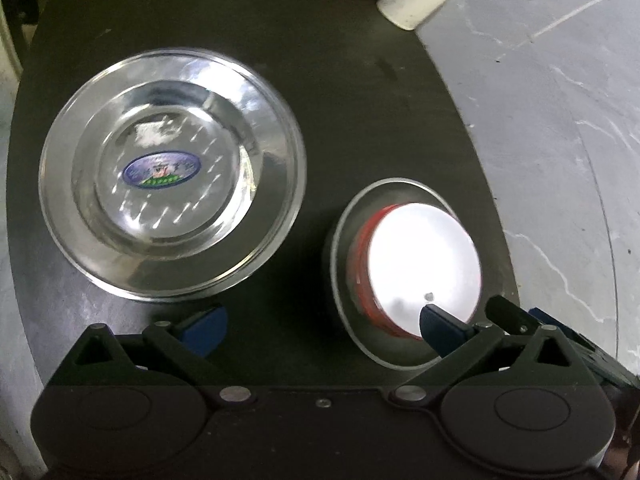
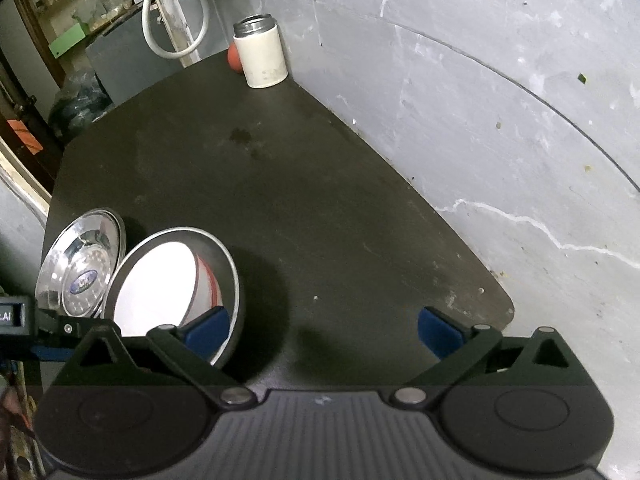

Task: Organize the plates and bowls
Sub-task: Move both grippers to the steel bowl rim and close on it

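Steel plate [image 1: 172, 196], upright, oval blue sticker at its centre, lies left of my steel bowl [image 1: 400, 276], which nests a red-rimmed white bowl [image 1: 424, 264]; the two sit near each other, apart.

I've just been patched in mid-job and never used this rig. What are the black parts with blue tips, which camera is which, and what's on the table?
Each picture comes from a camera mounted on a handheld gripper, looking forward along its two blue-tipped fingers. A person carries one in each hand; there is no robot arm.

The left gripper looks down on the dark table. Its fingers are apart and hold nothing. The right gripper is likewise open and empty.

On the table lie a steel plate with an oval sticker, and beside it a steel bowl with a white, red-rimmed bowl nested inside. At the far edge stand a white container and a small red ball.
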Demonstrator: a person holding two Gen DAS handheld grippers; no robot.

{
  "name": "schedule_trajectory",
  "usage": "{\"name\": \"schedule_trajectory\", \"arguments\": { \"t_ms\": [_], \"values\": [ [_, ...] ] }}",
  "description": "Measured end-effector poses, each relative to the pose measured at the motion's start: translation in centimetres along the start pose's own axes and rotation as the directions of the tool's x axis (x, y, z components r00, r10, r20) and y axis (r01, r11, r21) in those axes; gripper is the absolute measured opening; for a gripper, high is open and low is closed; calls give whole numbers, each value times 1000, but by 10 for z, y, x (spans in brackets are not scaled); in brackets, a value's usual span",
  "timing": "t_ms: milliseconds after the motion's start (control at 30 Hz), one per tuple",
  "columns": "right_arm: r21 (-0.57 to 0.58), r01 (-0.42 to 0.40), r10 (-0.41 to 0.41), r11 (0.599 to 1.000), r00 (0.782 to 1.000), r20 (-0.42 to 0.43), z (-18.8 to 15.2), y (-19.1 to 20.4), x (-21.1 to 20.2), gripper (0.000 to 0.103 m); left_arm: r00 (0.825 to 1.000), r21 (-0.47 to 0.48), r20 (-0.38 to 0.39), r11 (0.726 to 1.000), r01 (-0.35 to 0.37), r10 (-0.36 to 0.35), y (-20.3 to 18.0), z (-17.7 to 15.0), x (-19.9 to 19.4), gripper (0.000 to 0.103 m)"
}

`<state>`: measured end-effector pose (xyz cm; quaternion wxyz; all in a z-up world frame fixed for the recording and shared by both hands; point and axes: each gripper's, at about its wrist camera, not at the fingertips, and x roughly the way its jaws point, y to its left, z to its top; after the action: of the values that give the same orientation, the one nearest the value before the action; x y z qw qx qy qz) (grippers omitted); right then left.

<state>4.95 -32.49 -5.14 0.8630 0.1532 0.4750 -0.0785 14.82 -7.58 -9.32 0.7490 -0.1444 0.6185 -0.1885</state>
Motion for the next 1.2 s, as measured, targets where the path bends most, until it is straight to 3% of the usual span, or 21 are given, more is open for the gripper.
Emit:
{"name": "schedule_trajectory", "arguments": {
  "t_ms": [200, 367, 833, 1200],
  "values": [
    [-23, -11, 10, 1000, 1000, -22, 1, 1, 7, 103, 999, -31, 19, 999, -29, 30, 7, -3, -3, 102],
    [-48, -16, 14, 999, 999, -43, 2, 3, 14, 103, 998, -61, 57, 998, 14, -11, 13, -4, -5, 102],
    [-143, -26, 16, 989, 997, -70, 9, 15, 27, 103, 993, -92, 110, 995, -34, 44, 14, -12, 0, 102],
    [-151, -15, 4, 988, 997, -73, 7, 17, 28, 103, 988, -33, 142, 998, -57, 61, 11, -20, -16, 102]
  ]
}}
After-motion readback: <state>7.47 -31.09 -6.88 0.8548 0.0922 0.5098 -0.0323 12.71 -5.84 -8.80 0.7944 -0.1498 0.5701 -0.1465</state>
